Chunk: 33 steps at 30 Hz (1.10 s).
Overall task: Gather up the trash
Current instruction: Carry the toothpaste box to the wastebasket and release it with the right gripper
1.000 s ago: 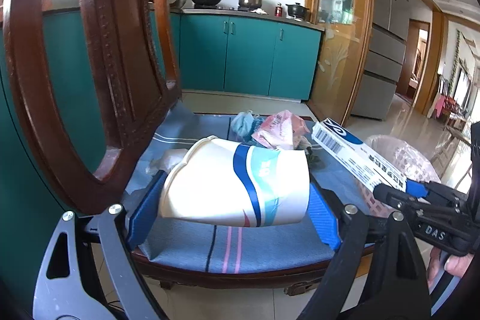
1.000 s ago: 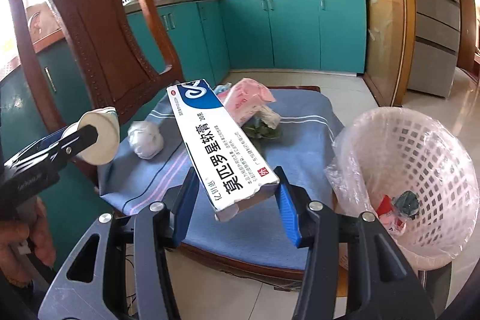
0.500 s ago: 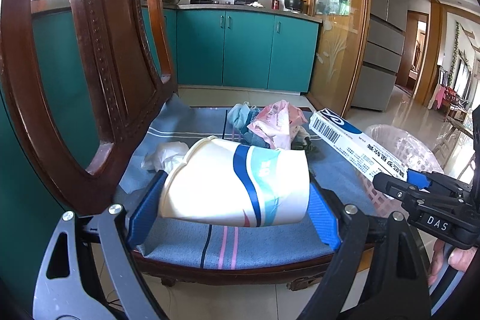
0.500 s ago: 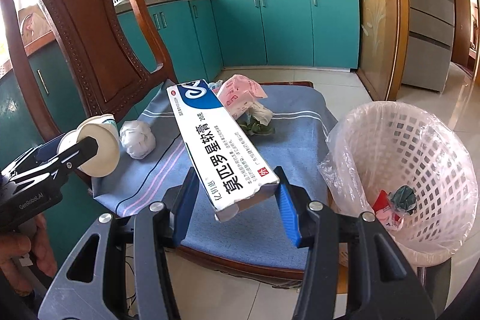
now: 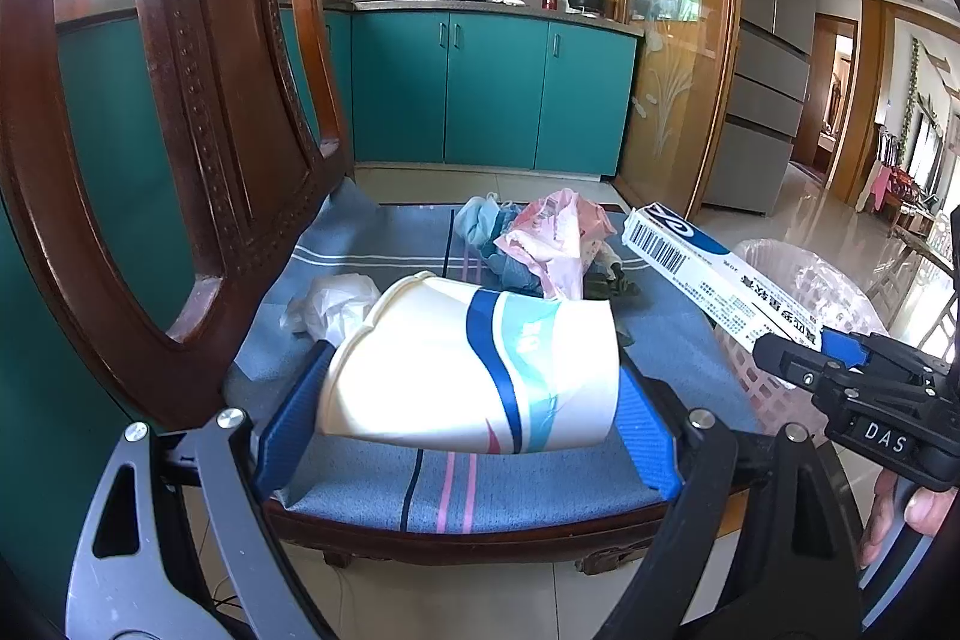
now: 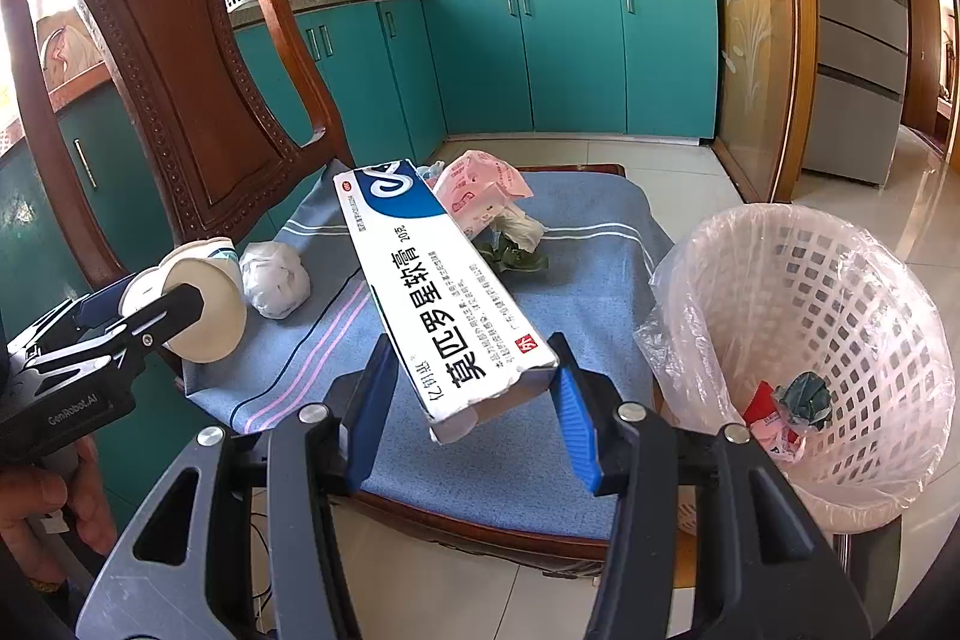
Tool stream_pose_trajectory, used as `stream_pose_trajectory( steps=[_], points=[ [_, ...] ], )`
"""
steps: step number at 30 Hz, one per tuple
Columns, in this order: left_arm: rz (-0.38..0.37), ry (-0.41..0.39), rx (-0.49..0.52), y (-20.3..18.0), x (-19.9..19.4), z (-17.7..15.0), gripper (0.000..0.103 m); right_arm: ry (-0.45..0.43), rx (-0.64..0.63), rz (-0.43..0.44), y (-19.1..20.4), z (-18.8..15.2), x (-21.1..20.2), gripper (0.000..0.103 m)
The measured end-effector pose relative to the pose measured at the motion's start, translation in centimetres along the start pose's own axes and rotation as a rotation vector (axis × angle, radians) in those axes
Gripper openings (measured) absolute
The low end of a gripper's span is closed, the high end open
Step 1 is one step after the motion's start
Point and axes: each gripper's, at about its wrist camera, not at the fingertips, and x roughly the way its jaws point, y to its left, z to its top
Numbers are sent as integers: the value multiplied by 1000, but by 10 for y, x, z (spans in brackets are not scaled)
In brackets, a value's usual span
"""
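My left gripper [image 5: 471, 409] is shut on a white paper cup [image 5: 474, 364] with blue stripes, held sideways above the chair seat. The same cup [image 6: 204, 304] shows at the left of the right wrist view. My right gripper [image 6: 474, 394] is shut on a long white and blue ointment box [image 6: 444, 280], which juts forward over the seat; the box [image 5: 714, 274] also appears at the right of the left wrist view. On the blue striped cushion [image 6: 588, 280] lie a crumpled white tissue [image 6: 276, 280], a pink wrapper [image 6: 480, 196] and some green scraps [image 6: 516, 259].
A white mesh waste basket [image 6: 828, 340] lined with a clear bag stands on the floor right of the chair, with some scraps inside. The carved wooden chair back [image 6: 174, 82] rises at the left. Teal kitchen cabinets [image 6: 570, 58] run along the far wall.
In the left wrist view the scene has shifted slightly; the chair seat and trash pile sit a little lower. Both grips are unchanged.
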Motion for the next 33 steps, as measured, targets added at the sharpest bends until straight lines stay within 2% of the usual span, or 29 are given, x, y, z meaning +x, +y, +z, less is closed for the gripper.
stream_pose_trajectory(
  steps=[13, 18, 23, 26, 27, 28, 29, 30, 33],
  points=[
    [2, 4, 6, -2, 1, -1, 87, 3, -6, 0, 1, -1, 0, 50],
    [3, 4, 2, -2, 1, -2, 87, -24, 6, -11, -5, 0, -4, 50],
    [3, 4, 2, -1, 1, -2, 87, -98, 98, -103, -44, 10, -20, 50],
    [2, 4, 1, -1, 1, -2, 87, -139, 239, -209, -90, 14, -33, 51],
    [2, 5, 2, -1, 1, -2, 87, -145, 294, -258, -107, 13, -36, 53],
    [3, 4, 2, -1, 1, -2, 87, -146, 352, -318, -122, 9, -38, 67],
    [2, 5, 3, -1, 1, -2, 87, -136, 410, -362, -135, 5, -37, 89],
    [1, 5, 4, -1, 1, -2, 87, -119, 444, -378, -142, 2, -35, 94],
    [0, 6, 4, -2, 2, -3, 87, -117, 476, -345, -145, -2, -33, 94]
  ],
)
